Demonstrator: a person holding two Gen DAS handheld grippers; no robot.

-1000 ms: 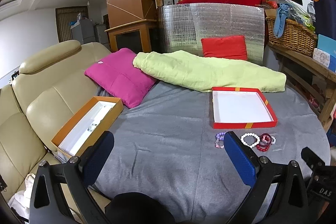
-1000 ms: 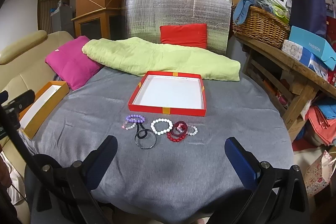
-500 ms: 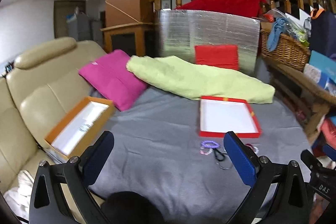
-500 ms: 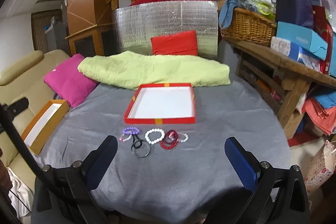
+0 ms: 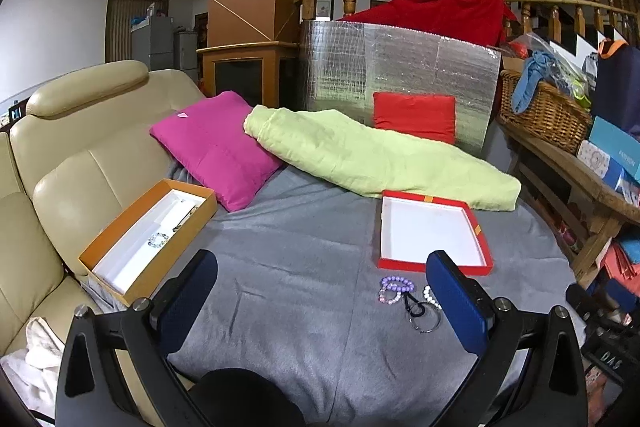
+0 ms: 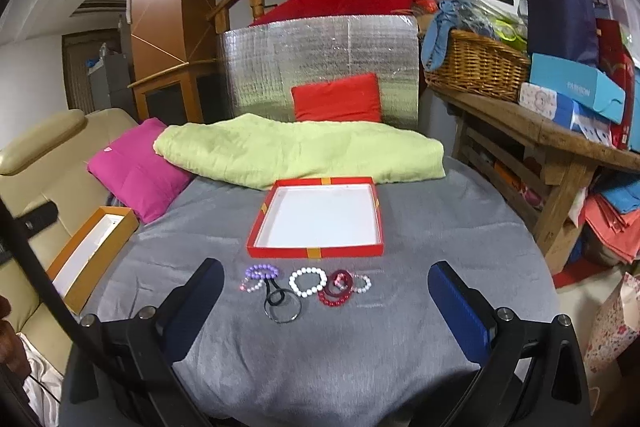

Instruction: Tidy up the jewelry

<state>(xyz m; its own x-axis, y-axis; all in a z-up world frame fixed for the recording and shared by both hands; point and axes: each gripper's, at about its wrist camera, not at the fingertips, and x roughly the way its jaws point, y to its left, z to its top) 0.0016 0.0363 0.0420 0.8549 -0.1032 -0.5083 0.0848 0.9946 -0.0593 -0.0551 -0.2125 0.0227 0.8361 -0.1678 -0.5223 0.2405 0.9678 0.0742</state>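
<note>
Now both claws are sitting wide open with nothing in them. The left gripper and the right gripper are hanging above the gray cloth. Compared with a second ago, the right camera is seeing the bracelets bigger and nearer the gap between its fingers, so the right claw is moving in on them. The left camera is swinging too, and more of the bracelets are showing by its right finger.

The purple bracelet, the white bracelet, the red bracelets and the black ring are lying together on the cloth, just in front of the red tray. The tray is holding nothing yet. An orange box is sitting by the sofa with a small shiny piece inside.

So the sorting is probably only starting, and the next job looks like picking up one bracelet.
</note>
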